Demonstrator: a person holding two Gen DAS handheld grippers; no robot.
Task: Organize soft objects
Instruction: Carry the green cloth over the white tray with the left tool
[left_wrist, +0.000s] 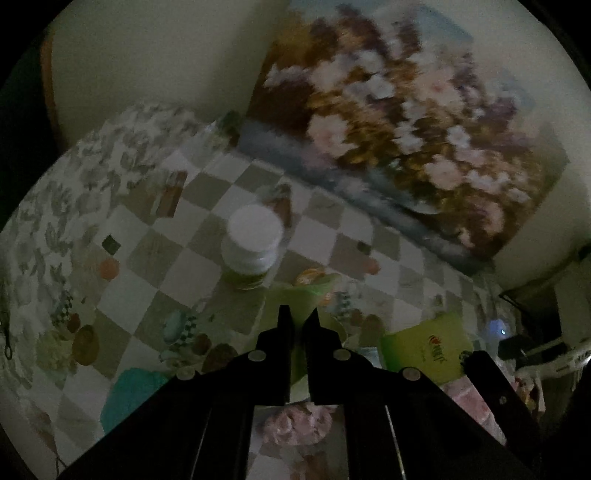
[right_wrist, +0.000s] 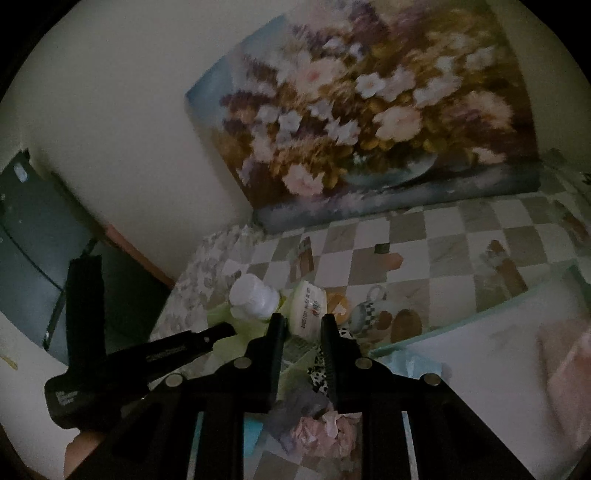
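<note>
In the left wrist view my left gripper (left_wrist: 298, 314) is nearly shut on a pale green soft cloth (left_wrist: 291, 295) lying on the checkered tablecloth. A lime green pouch with red print (left_wrist: 430, 349) lies to its right and a teal cloth (left_wrist: 129, 391) to its left. In the right wrist view my right gripper (right_wrist: 303, 319) is open above a pile of soft things: a black-and-white spotted cloth (right_wrist: 321, 373), a grey cloth (right_wrist: 299, 406) and a pink cloth (right_wrist: 328, 428). The left gripper (right_wrist: 221, 330) shows at the left, on the pale green cloth (right_wrist: 236, 332).
A white-lidded jar (left_wrist: 251, 243) stands just beyond the left gripper; it also shows in the right wrist view (right_wrist: 255, 299), beside a cream pouch with red print (right_wrist: 308, 306). A large flower painting (right_wrist: 369, 122) leans on the wall. A white box (right_wrist: 480, 350) lies at the right.
</note>
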